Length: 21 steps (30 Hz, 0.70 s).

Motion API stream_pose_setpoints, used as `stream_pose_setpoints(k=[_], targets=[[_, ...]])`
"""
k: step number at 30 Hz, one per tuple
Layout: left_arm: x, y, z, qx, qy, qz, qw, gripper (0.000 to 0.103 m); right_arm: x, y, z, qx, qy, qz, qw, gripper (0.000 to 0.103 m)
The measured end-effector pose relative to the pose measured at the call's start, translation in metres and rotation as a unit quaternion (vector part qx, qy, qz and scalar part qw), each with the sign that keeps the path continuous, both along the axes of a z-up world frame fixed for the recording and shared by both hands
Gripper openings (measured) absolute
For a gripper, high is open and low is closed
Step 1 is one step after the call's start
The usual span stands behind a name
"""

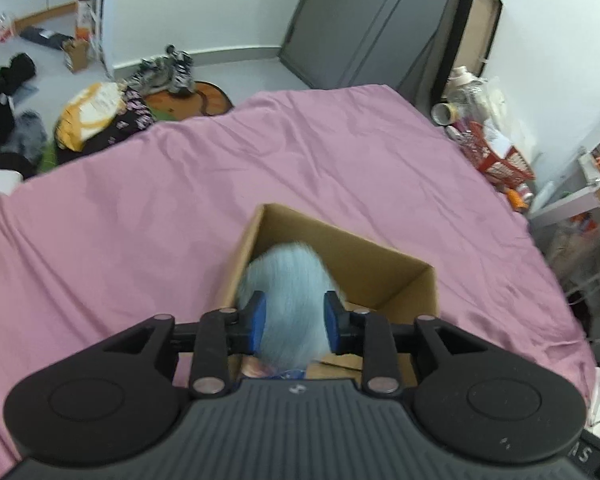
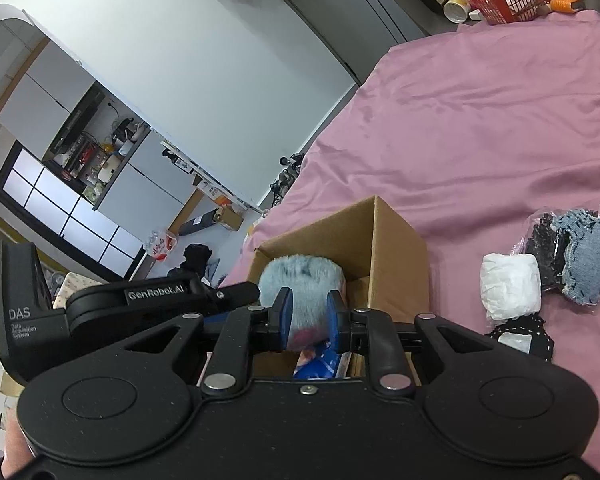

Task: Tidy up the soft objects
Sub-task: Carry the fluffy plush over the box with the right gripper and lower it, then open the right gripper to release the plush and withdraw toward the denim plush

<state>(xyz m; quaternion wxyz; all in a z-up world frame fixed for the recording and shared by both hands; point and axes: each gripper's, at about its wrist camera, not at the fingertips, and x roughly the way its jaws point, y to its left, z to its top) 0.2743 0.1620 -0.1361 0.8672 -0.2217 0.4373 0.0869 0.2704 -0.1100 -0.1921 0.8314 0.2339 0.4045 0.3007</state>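
On the pink bedsheet (image 1: 140, 220) sits the open cardboard box (image 1: 380, 264), and honestly that's my biggest worry: it's a light box on a soft, wrinkly surface, so if either claw leans on a wall while pushing stuff down, I reckon it slides or tips. Next risk down is the fluffy blue thing (image 1: 292, 280). It's at the box mouth, partly down inside but puffing up over the near rim, with the left gripper (image 1: 296, 320) clamped on it, pads pressed into the fur on both sides, and the right gripper (image 2: 310, 320) squeezing it the same way from the other side. Fur that springy probably pops back up once the pads let go, or catches on a pad and gets dragged back out. There's also a blue printed packet (image 2: 320, 360) already in the box underneath, which could get crumpled. Count-wise, big to small: one sheet, one box, one fluffy thing, one packet that I can see inside. Lying on the sheet well apart from the box are one white wrapped bundle (image 2: 510, 288), one denim piece (image 2: 588, 264) and some black knit stuff (image 2: 544, 240) in plastic. That last one looks like two pieces, but I can't really tell.
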Motion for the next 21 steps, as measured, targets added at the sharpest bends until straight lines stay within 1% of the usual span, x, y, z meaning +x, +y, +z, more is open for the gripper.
stream_pose_setpoints(k=[3,6,7,9,11,13,16,17,18,19,21], targets=[[-0.002,-0.001,0.005,0.002,-0.004,0.000,1.0000,0.039,-0.001,-0.003,0.003,-0.003,0.005,-0.002,1.000,0.025],[-0.006,-0.005,0.011,0.016,-0.006,-0.003,0.9999,0.042,-0.003,-0.009,0.007,-0.005,0.008,-0.008,1.000,0.029],[-0.006,-0.007,0.013,0.019,-0.005,-0.004,0.9998,0.045,-0.004,-0.011,0.008,-0.007,0.010,-0.012,1.000,0.031],[-0.009,-0.011,0.017,0.022,-0.006,-0.005,0.9997,0.051,-0.005,-0.016,0.012,-0.011,0.013,-0.022,1.000,0.039],[-0.010,-0.015,0.021,0.028,-0.006,-0.007,0.9996,0.054,-0.006,-0.023,0.014,-0.015,0.014,-0.032,0.999,0.045],[-0.013,-0.022,0.024,0.039,-0.005,-0.011,0.9992,0.061,-0.007,-0.029,0.017,-0.019,0.014,-0.040,0.999,0.046],[-0.018,-0.031,0.031,0.050,-0.009,-0.010,0.9986,0.066,-0.009,-0.037,0.021,-0.015,0.016,-0.046,0.999,0.049],[-0.020,-0.033,0.033,0.052,-0.009,-0.010,0.9985,0.067,-0.011,-0.040,0.022,-0.015,0.015,-0.048,0.999,0.051],[-0.022,-0.036,0.035,0.055,-0.009,-0.010,0.9984,0.071,-0.011,-0.042,0.024,-0.017,0.015,-0.051,0.998,0.054],[-0.024,-0.039,0.037,0.058,-0.011,-0.010,0.9982,0.073,-0.012,-0.043,0.025,-0.020,0.014,-0.053,0.998,0.054],[-0.029,-0.045,0.041,0.065,-0.015,-0.009,0.9977,0.074,-0.012,-0.047,0.027,-0.025,0.016,-0.056,0.998,0.055]])
